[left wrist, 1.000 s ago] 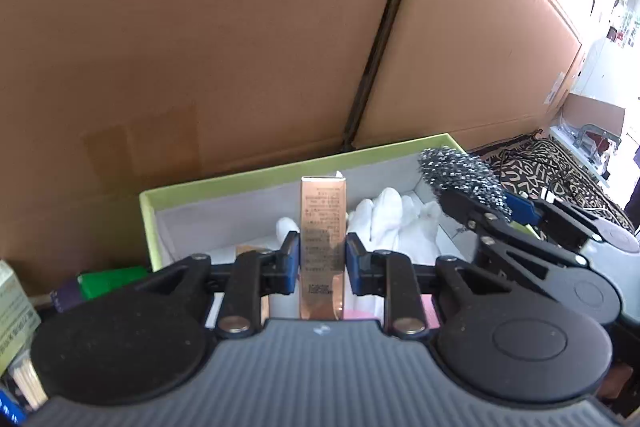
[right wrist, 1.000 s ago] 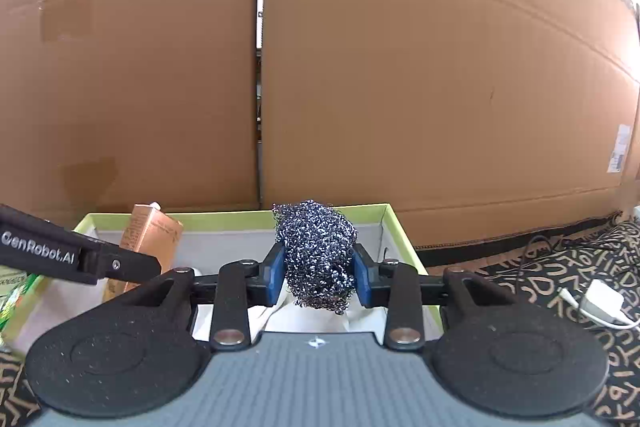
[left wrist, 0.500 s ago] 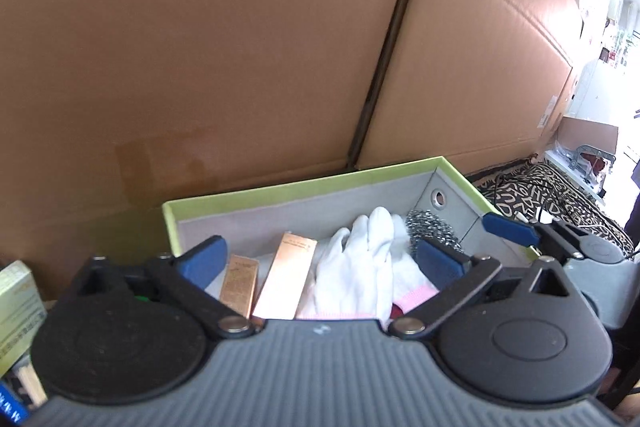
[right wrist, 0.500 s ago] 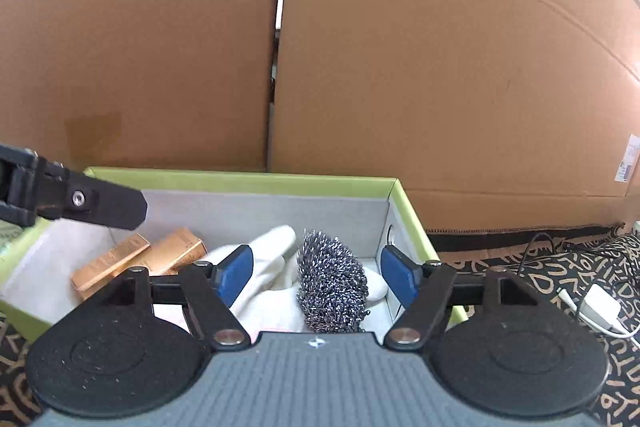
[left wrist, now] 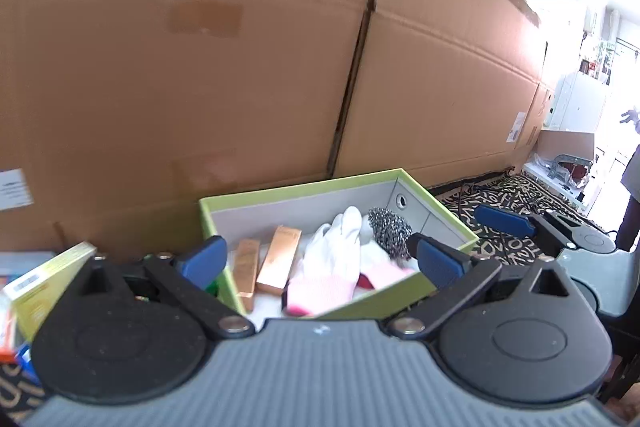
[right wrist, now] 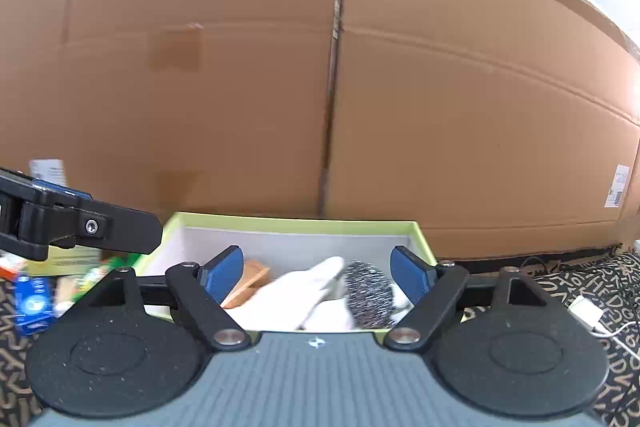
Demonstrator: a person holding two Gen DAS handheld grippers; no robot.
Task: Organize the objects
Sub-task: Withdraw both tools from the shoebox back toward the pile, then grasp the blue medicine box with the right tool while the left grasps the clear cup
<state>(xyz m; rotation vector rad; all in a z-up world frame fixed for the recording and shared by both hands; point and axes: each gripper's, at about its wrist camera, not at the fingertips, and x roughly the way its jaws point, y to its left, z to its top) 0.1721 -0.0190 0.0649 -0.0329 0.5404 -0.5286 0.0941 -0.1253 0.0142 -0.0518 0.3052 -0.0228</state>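
Left gripper (left wrist: pixel 320 261) and right gripper (right wrist: pixel 318 273) spread wide, empty, above green box (left wrist: pixel 300 185) holding steel scrubber (right wrist: pixel 368 293)

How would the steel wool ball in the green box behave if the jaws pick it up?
The steel wool ball looks like loose wire coils, so it would probably squash and spring back. It seems light for its size. Its rough surface should not slip, but could snag the white glove it leans against.
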